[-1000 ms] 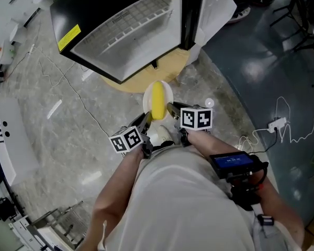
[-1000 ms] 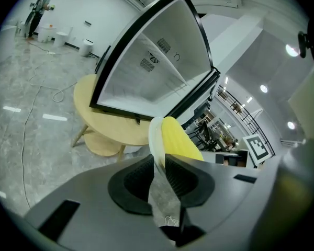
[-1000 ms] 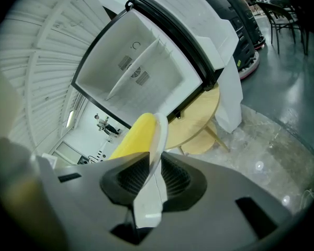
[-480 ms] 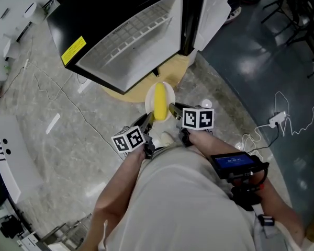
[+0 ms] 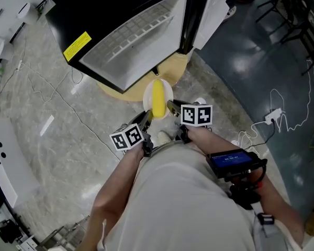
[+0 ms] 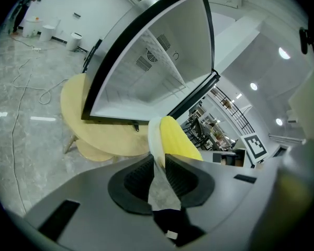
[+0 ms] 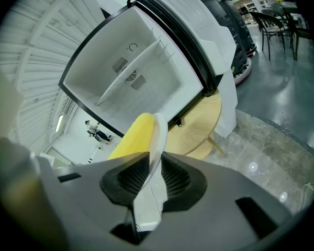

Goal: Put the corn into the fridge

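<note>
A yellow corn cob [image 5: 158, 98] lies on a small white plate [image 5: 168, 89], carried in front of the person. My left gripper [image 5: 146, 117] is shut on the plate's left rim [image 6: 153, 135], with the corn [image 6: 176, 140] just beyond its jaws. My right gripper [image 5: 171, 107] is shut on the opposite rim [image 7: 160, 132], the corn [image 7: 132, 139] lying to its left. Ahead stands the black fridge [image 5: 131, 35] with a white, bare inside [image 6: 157, 67] and one wire shelf. Its door [image 5: 214, 9] hangs open on the right.
The fridge rests on a low round wooden table [image 5: 174, 69] on the marble floor. Cables and a power strip [image 5: 275, 114] lie at the right. A white unit [image 5: 0, 156] lines the left edge. Black chairs [image 5: 295, 4] stand at the far right.
Both grippers have carried the plate with the corn a little forward toward the open fridge. The grip on the plate is unchanged.
</note>
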A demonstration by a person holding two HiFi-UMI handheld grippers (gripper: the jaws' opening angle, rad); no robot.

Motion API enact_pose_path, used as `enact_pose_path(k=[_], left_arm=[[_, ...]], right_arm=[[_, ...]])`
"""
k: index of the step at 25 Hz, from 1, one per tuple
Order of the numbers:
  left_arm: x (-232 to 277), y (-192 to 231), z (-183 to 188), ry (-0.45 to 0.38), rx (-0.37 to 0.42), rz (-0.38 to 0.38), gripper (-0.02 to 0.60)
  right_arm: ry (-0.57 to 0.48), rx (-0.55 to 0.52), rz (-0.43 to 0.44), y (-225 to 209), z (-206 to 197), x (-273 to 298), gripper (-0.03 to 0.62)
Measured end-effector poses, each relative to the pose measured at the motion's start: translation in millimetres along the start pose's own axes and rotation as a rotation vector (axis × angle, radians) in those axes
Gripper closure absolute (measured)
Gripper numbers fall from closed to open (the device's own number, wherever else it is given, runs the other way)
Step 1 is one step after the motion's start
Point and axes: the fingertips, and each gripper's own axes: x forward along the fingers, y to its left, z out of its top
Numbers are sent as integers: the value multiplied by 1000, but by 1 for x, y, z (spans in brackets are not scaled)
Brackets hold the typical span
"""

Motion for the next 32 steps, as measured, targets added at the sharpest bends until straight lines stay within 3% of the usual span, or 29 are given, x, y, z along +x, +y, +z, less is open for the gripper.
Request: enact_pose_path(k=[18,32], left_arm=[[15,19,39,-61,-27,52,511],[49,29,58,-54,-69,83,510]], right_arm=[[30,-107,72,9,43,40,526],[96,-156,105,-9,74,69,526]])
